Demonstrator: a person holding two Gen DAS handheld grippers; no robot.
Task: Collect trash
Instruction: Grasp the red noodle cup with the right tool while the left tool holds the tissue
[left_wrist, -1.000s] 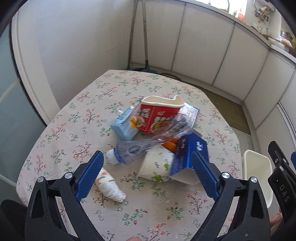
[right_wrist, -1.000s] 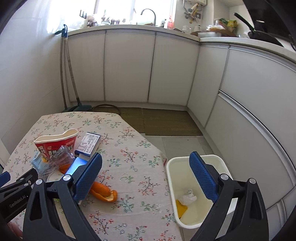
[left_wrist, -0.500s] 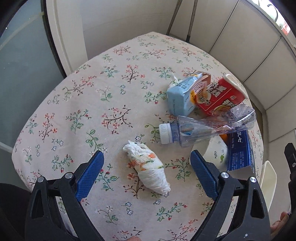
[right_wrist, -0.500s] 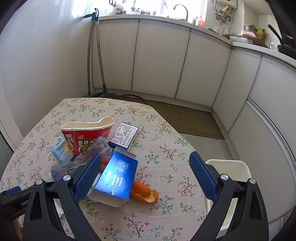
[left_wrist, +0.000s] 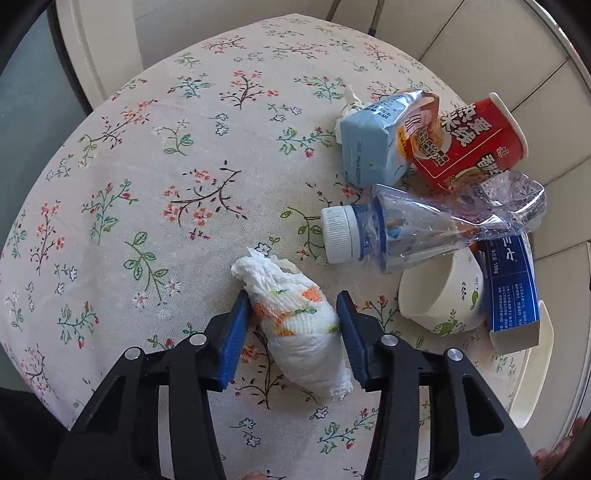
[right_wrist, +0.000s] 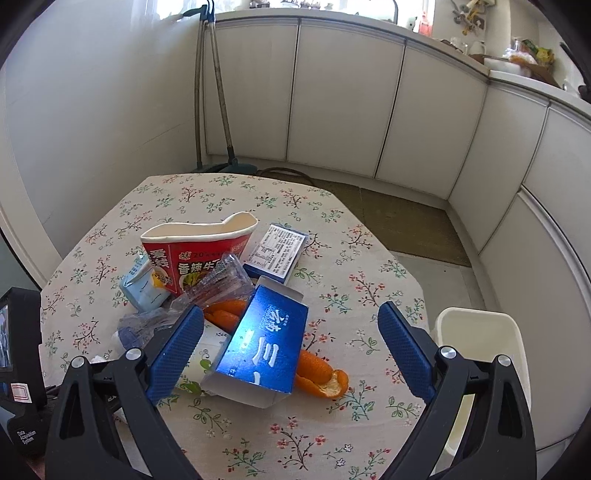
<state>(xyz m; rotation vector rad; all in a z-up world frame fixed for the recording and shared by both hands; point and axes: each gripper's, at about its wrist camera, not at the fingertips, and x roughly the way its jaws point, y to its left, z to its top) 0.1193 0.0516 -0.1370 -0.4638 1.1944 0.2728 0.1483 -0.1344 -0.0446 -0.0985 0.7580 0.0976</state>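
I have the left tongs (left_wrist: 293, 306) lowered over the crumpled tissue wad (left_wrist: 301, 326), which lies on the worktop (left_wrist: 147, 155) under its floral cloth. The blue pads sit on either side of the wad, the left pad touching it and the right pad just beside it; the tongs are narrowed around the wad, and I cannot tell whether they grip it yet.

Beyond the wad, to the right, I note the remaining litter in one heap: a crushed clear bottle (left_wrist: 424, 225) with a white cap, lying on its side; a pale blue carton (left_wrist: 369, 147); a red noodle cup (left_wrist: 465, 144) tipped over against the carton; a white paper cup (left_wrist: 443, 295) on its side; and a blue box (left_wrist: 511, 284) resting over it.

The right tongs (right_wrist: 291, 328) hang above the same heap with the fingers wide apart and nothing between them. From this side I see the blue box (right_wrist: 266, 347) open at its near end, orange peel (right_wrist: 321, 373) partly under it, and a flat printed packet (right_wrist: 277, 253) behind. A white bin (right_wrist: 484, 354) stands off the worktop's right edge.
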